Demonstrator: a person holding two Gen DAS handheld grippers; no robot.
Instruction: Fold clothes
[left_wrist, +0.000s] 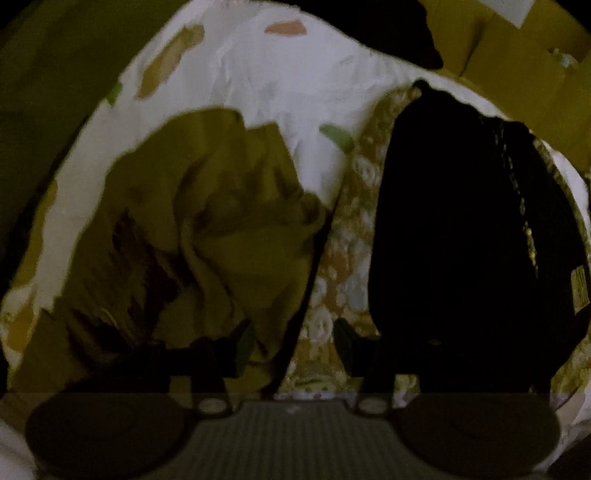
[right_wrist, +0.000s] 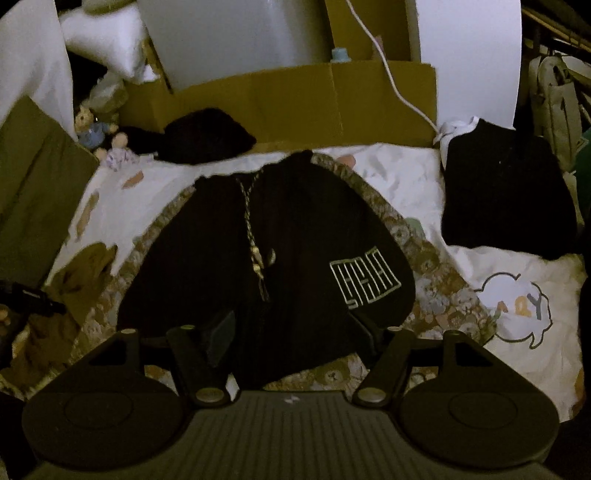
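Two pairs of tongs hang over a bed strewn with clothes, with a fold yet to begin. Straight ahead of the right tongs (right_wrist: 291, 332) lies a black hooded jacket (right_wrist: 266, 243), spread flat on a bear-print quilt (right_wrist: 439, 280), its drawcord (right_wrist: 255, 236) trailing down the front and a pale block logo (right_wrist: 364, 280) on one side. Those tongs stand well apart with nothing pressed between the pads; the jacket's hem sits just beyond and below them. The left tongs (left_wrist: 291, 339) point steeply down, also apart and gripping nothing, over the seam where a crumpled olive garment (left_wrist: 207, 229) meets the quilt, the black jacket just to their right.

By the look of it, the step in hand is the approach to the jacket's lower edge. The next move likely calls for each pair to settle on a hem corner, pinch only the jacket's cloth and not the quilt beneath, then carry it up toward the hood.

Counted in view: one black jacket laid out, one olive garment in a heap, one dark folded garment (right_wrist: 506, 192) well off to the right tongs' right, another dark bundle (right_wrist: 207, 136) beyond the hood, two small dolls (right_wrist: 107, 136) at the far left, and one cardboard box (right_wrist: 288, 99) behind the bed.
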